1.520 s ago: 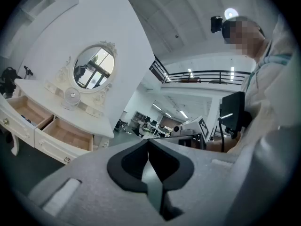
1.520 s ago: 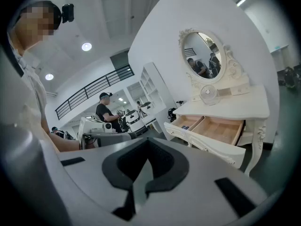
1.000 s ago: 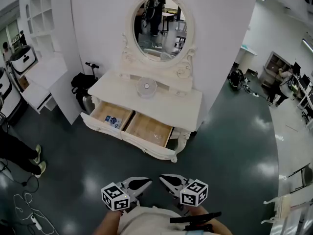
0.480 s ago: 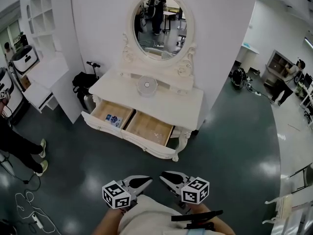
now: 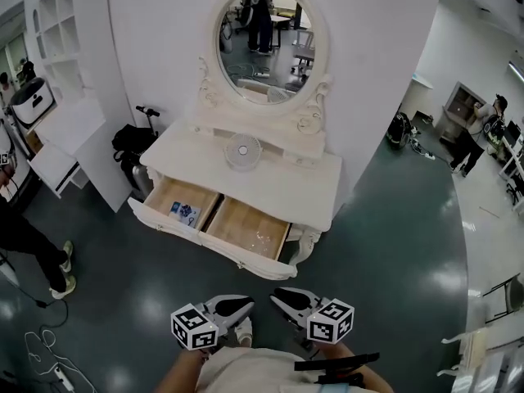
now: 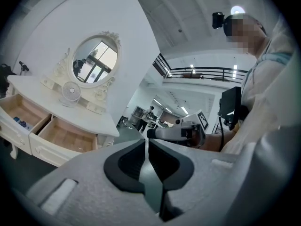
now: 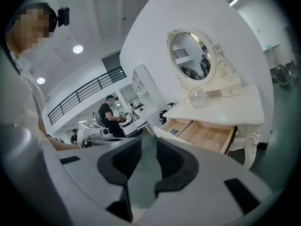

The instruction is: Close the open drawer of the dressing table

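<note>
Two drawers, not one, stand pulled out from under the front edge of the dressing table's worktop [image 5: 278, 182]; the left drawer [image 5: 168, 195] sits below the front left corner and carries a small blue-and-white packet [image 5: 185, 214], while the right drawer [image 5: 246, 228] sits beside it, touching along the shared side, and looks almost bare. A small fan [image 5: 243, 150] stands at the back of the worktop below the oval mirror [image 5: 262, 43].

We hold both grippers low and near our body, well apart from the table, over the dark floor [image 5: 393, 244]. The left gripper [image 6: 146, 142] has its jaws together with nothing in them; the right gripper [image 7: 148, 142] has just been opening its jaws, and nothing stands between them.

We judge the drawers to be stiff wooden boxes, light with so little inside, that should slide straight back; there is nothing to grasp for this job, so we would push instead. The best place is the middle of each white front panel [image 5: 237, 259]; a push near one end could skew the box and jam it. The painted fronts look smooth and may let a pad slip, so a flat, square contact suits them; any handles are too small for us to make out. The table stands on slender legs, so a hard shove might shift it or topple the fan; a slow, even push seems safer.
</note>
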Action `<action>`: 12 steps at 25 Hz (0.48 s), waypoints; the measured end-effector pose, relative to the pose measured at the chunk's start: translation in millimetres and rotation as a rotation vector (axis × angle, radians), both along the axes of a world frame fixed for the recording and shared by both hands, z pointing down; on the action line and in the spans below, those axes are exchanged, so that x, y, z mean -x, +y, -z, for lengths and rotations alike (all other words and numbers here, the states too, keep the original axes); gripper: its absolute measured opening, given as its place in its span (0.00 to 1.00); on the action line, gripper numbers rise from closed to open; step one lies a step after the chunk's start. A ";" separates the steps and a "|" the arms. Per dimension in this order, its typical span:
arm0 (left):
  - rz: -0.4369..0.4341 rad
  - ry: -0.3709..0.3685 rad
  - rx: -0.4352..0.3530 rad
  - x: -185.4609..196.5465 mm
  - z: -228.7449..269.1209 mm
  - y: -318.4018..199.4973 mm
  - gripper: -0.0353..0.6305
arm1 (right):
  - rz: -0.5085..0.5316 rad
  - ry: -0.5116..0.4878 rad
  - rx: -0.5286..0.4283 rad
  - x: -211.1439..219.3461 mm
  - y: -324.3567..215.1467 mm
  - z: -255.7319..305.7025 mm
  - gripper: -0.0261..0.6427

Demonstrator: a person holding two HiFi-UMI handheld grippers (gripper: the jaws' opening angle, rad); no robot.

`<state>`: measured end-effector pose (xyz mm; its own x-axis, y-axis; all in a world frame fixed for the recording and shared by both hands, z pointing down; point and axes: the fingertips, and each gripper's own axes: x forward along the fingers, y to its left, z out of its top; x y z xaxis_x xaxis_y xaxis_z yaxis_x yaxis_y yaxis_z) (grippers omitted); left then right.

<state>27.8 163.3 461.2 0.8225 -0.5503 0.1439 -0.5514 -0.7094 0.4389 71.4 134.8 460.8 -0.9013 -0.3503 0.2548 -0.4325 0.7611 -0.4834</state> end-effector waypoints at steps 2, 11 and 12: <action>-0.010 -0.006 0.002 5.2 -2.3 -17.2 0.07 | -0.003 0.001 0.001 4.4 -15.1 -1.0 0.18; -0.024 -0.011 0.014 17.6 -8.1 -68.3 0.07 | -0.013 0.000 0.030 21.0 -64.8 -10.2 0.21; -0.023 -0.010 0.015 19.3 -8.7 -72.7 0.07 | -0.013 0.000 0.032 23.0 -69.1 -10.5 0.21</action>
